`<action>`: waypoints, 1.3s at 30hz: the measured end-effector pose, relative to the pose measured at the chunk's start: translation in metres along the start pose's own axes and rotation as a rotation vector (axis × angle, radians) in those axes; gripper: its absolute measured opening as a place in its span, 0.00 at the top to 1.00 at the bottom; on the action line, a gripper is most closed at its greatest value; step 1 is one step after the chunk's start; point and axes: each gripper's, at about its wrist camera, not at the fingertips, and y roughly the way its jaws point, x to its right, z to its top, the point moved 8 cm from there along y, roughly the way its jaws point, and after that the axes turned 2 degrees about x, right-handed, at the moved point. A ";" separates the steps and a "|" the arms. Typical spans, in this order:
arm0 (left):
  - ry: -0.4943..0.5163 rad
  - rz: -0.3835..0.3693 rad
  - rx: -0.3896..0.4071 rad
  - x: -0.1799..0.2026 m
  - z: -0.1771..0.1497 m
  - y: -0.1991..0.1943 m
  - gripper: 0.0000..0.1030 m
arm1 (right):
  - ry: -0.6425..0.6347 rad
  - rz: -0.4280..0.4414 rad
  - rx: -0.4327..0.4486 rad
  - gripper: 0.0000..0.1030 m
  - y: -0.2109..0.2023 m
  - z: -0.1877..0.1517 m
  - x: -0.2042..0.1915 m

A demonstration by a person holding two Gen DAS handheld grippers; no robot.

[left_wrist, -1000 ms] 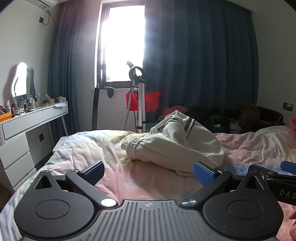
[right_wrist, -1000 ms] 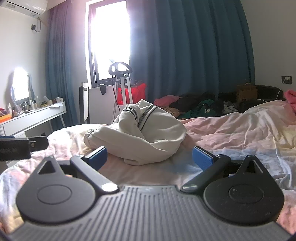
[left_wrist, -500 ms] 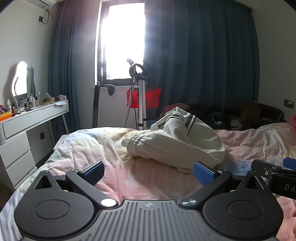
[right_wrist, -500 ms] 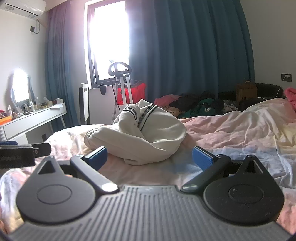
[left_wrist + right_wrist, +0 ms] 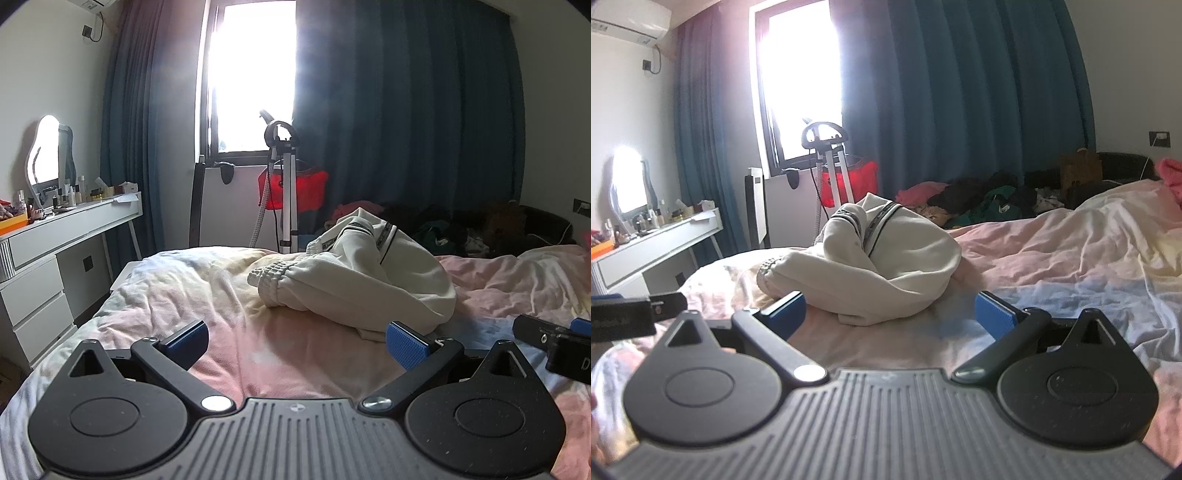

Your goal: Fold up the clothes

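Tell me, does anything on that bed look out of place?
Yes: the cream garment sits in a crumpled heap on the rumpled pink bedsheet, not laid flat. More clothes are piled loosely beyond the bed. Both claws, left and right, are open and holding nothing.

Soft matt cream cloth sweatpants (image 5: 354,284), rumpled pink cloth bedsheet (image 5: 192,302), matt black plastic left gripper (image 5: 295,341)

White desk (image 5: 74,229) with mirror (image 5: 46,155) at left; bright window (image 5: 251,85), dark blue curtains (image 5: 406,110); steamer stand (image 5: 284,184) beside red bag (image 5: 314,188); AC unit (image 5: 628,22) top left.
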 end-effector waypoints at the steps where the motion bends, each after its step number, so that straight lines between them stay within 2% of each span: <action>1: 0.000 0.001 0.000 0.000 0.000 0.000 0.00 | 0.003 0.001 0.002 0.07 0.000 0.000 0.000; 5: 0.002 0.006 0.001 0.001 -0.001 0.001 0.00 | 0.008 0.007 0.010 0.27 -0.001 0.001 0.001; 7: 0.005 0.007 0.001 0.001 -0.001 0.001 0.00 | -0.002 -0.009 0.025 0.27 -0.002 0.003 0.000; 11: 0.008 0.010 0.000 0.001 -0.002 0.002 0.00 | -0.061 -0.062 0.131 0.27 -0.013 0.012 -0.004; 13: 0.009 0.011 -0.001 0.001 -0.002 0.003 0.00 | -0.057 -0.058 0.156 0.27 -0.016 0.015 -0.004; 17: -0.007 0.003 -0.013 0.000 -0.005 0.007 0.00 | -0.029 -0.027 0.128 0.27 -0.015 0.016 -0.003; 19: -0.015 0.002 -0.028 -0.001 -0.006 0.013 0.00 | -0.063 -0.002 0.081 0.27 -0.012 0.017 -0.005; 21: -0.023 0.011 -0.047 -0.003 -0.006 0.024 0.00 | -0.025 0.019 0.040 0.27 -0.009 0.016 0.000; 25: -0.078 0.003 -0.136 -0.006 -0.003 0.074 0.00 | 0.091 0.048 -0.032 0.26 -0.003 0.014 0.015; 28: -0.205 -0.033 -0.229 -0.013 -0.004 0.123 0.00 | 0.109 0.035 -0.056 0.26 0.004 0.011 0.023; 32: -0.363 -0.068 -0.308 -0.020 -0.009 0.197 0.00 | 0.134 0.050 -0.096 0.27 0.016 0.002 0.025; 35: -0.500 -0.070 -0.340 -0.027 -0.011 0.246 0.02 | 0.138 0.059 -0.119 0.46 0.025 -0.008 0.024; 36: -0.552 -0.071 -0.338 -0.031 -0.009 0.261 0.02 | 0.127 0.050 -0.123 0.54 0.028 -0.012 0.023; 39: -0.657 -0.067 -0.335 -0.035 -0.001 0.301 0.02 | 0.100 0.028 -0.132 0.69 0.040 -0.020 0.025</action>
